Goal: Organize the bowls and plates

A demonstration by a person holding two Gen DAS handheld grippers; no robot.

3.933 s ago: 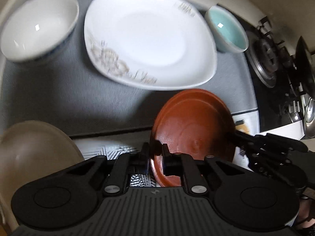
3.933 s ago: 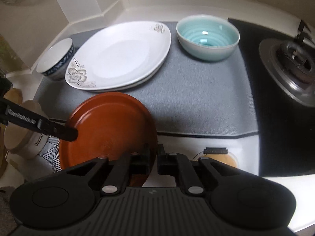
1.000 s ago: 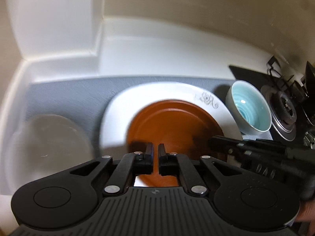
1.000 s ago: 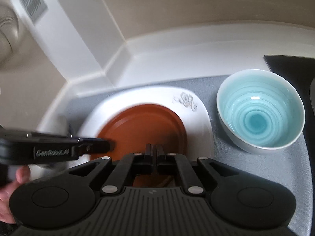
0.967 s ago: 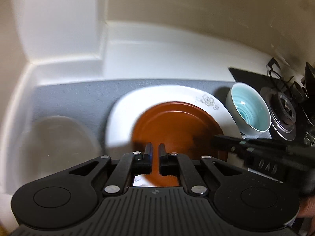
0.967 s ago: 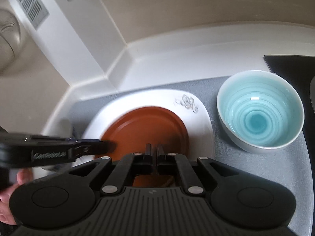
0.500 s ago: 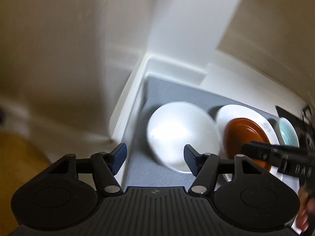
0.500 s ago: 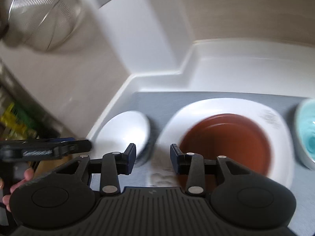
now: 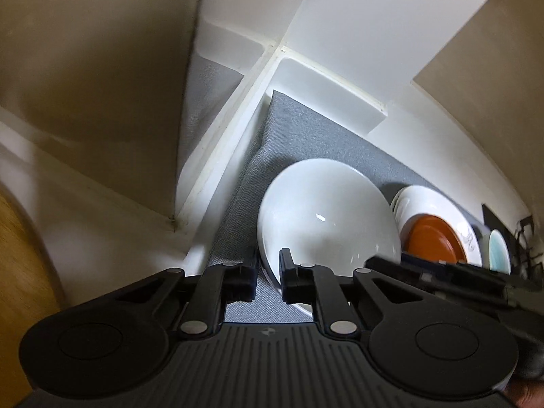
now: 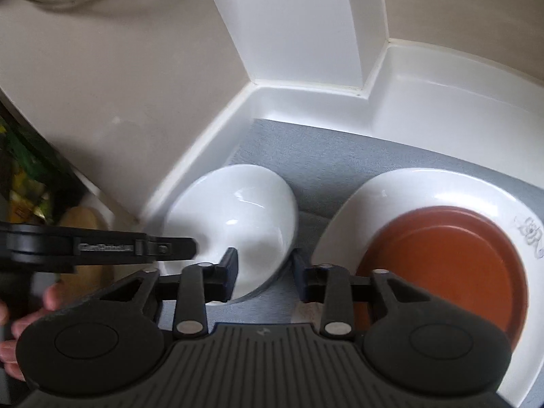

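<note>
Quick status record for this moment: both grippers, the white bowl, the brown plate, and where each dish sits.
left gripper: closing on the near rim of the white bowl
right gripper: open, holding nothing, over the white bowl's right edge
white bowl: on the grey mat, left of the plates
brown plate: stacked on the white plate
blue bowl: beyond the plates

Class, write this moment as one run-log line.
left gripper: closing on white bowl rim | right gripper: open, astride bowl's other rim | brown plate: on white plate
</note>
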